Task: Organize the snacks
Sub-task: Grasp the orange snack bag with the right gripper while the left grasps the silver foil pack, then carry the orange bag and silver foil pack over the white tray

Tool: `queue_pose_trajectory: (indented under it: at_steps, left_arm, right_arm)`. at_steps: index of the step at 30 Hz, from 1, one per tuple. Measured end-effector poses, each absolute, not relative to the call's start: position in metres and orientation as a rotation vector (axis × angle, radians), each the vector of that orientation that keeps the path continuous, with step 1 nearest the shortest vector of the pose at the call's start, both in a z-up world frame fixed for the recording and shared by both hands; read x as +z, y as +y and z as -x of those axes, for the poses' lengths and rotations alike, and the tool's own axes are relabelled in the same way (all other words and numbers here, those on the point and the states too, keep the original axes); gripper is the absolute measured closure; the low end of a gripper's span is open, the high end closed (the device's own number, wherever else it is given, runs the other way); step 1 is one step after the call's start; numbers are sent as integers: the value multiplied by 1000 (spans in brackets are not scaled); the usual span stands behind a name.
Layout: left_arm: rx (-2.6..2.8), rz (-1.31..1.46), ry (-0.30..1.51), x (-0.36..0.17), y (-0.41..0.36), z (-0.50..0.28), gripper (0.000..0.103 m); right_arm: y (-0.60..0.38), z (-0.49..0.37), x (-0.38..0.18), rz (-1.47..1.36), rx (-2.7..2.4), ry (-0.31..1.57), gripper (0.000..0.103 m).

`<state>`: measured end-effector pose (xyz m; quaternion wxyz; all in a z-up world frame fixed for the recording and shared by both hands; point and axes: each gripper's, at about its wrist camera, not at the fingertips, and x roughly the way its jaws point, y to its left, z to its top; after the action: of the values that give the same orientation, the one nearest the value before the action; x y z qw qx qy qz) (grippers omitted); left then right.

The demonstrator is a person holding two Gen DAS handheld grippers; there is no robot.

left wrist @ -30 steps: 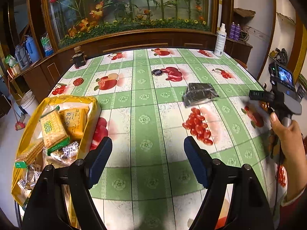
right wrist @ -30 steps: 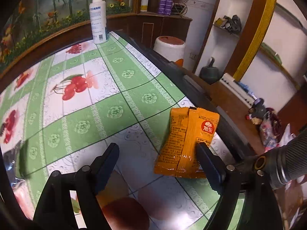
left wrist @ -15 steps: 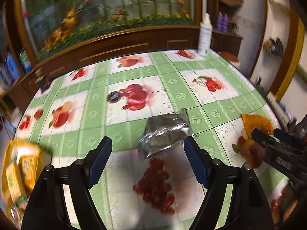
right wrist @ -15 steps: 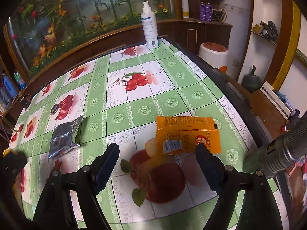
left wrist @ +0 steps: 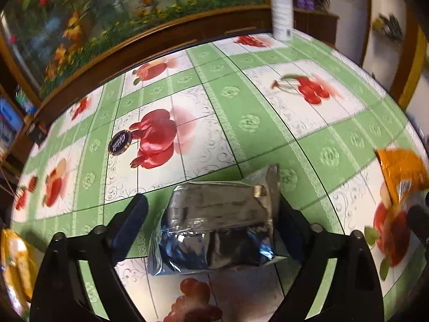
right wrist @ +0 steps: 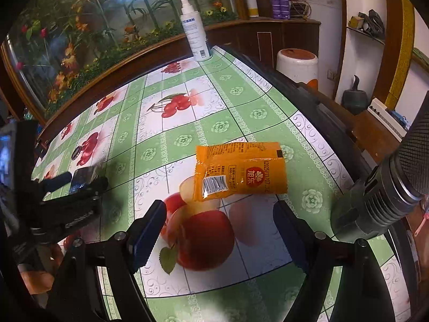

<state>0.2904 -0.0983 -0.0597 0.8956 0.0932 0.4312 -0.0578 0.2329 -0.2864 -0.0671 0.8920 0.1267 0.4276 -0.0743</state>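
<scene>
The silver packet (left wrist: 217, 225) lies flat on the tabletop (left wrist: 257, 123), between the fingers of the left gripper (left wrist: 211, 225). That gripper's jaws are opening: the left finger stands clear of the packet, and the right one sits right at its edge, where I cannot tell whether it touches. The orange packet (right wrist: 241, 171) lies flat near the tabletop's right rim, just ahead of the right gripper (right wrist: 219, 228), whose jaws stand wide apart with nothing between them but the printed cloth. A white spray bottle (right wrist: 194, 35) stands upright at the far edge. A small dark round disc (left wrist: 120, 142) lies on the cloth beyond the silver packet.
</scene>
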Motion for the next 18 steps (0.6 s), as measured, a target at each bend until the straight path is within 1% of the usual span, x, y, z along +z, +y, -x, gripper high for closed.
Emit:
queue_pose_trajectory:
  at_steps: [2,3,6,8,9,10,15,17,18]
  left_arm:
    - [-163,-108,933,-63,-87,-292,13]
    - [-187,-86,939,-62,-83,-290,18]
    - [-208,-132,925,-60,-84,-273,27]
    - [-224,-133,926,-60,-80,-261,30]
    - [-230,-132,925,-60,-78,-254,31]
    - [-235,-136,921,-59,-76,-246,36]
    - [-253,-126,936,-59,-61,-217,38]
    - [-245,-122,937,-59,-55,-206,38]
    - [-235,-122,932,-59,-50,-199,38]
  right_arm:
    - [-290,-236,-67,-261,-171,888,19]
    - [-292,-238,-68,-260,-181,891,19]
    - [-292,-249,-73,-235,-209,909,19]
    - [-288,-257,-79,-209,-212,935,19]
    - [-285,-259,-81,-187,-219,937,17]
    - [-282,-260,-82,-164,-231,937,17]
    - [-269,-264,-86,-92,-197,925,17]
    - [-264,-266,-85,-71,-148,919,22]
    - [-262,-266,-84,-63,-126,917,28]
